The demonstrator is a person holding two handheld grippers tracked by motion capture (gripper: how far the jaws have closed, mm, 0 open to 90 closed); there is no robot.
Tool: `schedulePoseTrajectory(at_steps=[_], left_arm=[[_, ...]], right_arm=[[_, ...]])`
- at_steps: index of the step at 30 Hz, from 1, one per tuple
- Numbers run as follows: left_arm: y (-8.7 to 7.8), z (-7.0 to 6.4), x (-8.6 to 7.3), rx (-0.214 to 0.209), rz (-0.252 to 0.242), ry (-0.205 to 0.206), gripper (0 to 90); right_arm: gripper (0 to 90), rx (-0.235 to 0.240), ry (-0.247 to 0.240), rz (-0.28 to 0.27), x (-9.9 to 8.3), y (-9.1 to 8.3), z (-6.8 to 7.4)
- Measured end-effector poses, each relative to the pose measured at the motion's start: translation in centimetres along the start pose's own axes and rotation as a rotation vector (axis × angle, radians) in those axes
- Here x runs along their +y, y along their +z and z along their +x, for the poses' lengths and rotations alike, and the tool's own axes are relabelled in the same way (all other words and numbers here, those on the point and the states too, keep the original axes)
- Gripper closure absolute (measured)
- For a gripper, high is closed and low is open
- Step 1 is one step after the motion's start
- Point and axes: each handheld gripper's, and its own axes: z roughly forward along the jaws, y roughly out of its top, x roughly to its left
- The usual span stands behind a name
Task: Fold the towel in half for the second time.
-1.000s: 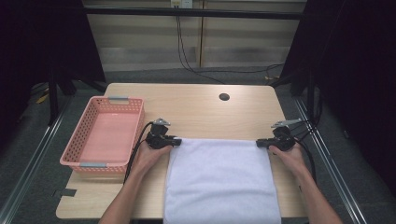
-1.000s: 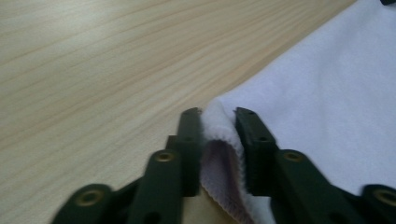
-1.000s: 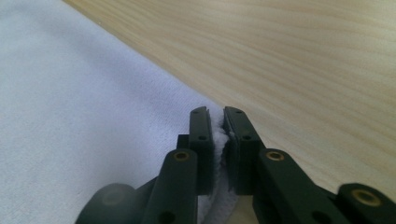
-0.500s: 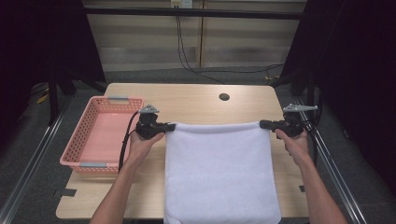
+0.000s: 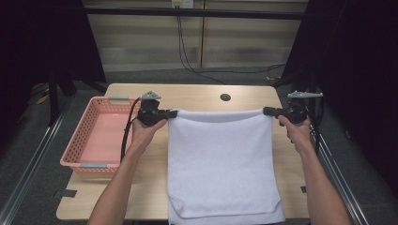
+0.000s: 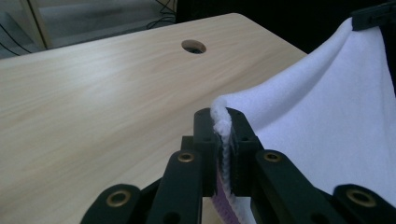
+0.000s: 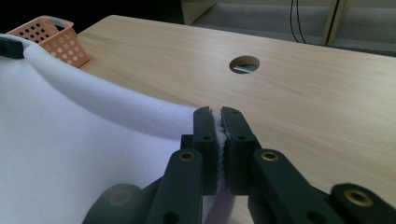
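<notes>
White towel stretched between both grippers, left gripper and right gripper each clamped on a far corner.

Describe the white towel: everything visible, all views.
The white towel looks like soft, fluffy terry cloth, plain and rectangular. Its far edge is lifted and stretched between the left gripper and right gripper, each shut on one far corner, sagging slightly between them. The rest lies on the wooden table, right of the pink basket. The near end is doubled and overhangs the table's near edge.
</notes>
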Motion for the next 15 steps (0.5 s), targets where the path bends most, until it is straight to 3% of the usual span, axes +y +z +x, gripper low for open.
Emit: schedulePoseTrajectory(at_steps=[9, 12, 15], left_arm=[[0.5, 1.3, 3.1, 0.013, -0.047, 0.001, 84.7], [0.0, 0.9, 3.4, 0.001, -0.062, 0.007, 84.7], [-1.0, 0.1, 3.1, -0.01, -0.056, 0.036, 84.7]], right_arm=[[85.9, -0.03, 0.012, -0.045, 2.4, 0.0, -0.6], [86.0, -0.013, 0.016, -0.084, 2.9, -0.6, -0.4], [86.0, 0.005, -0.007, -0.077, 2.5, -1.1, 0.1]])
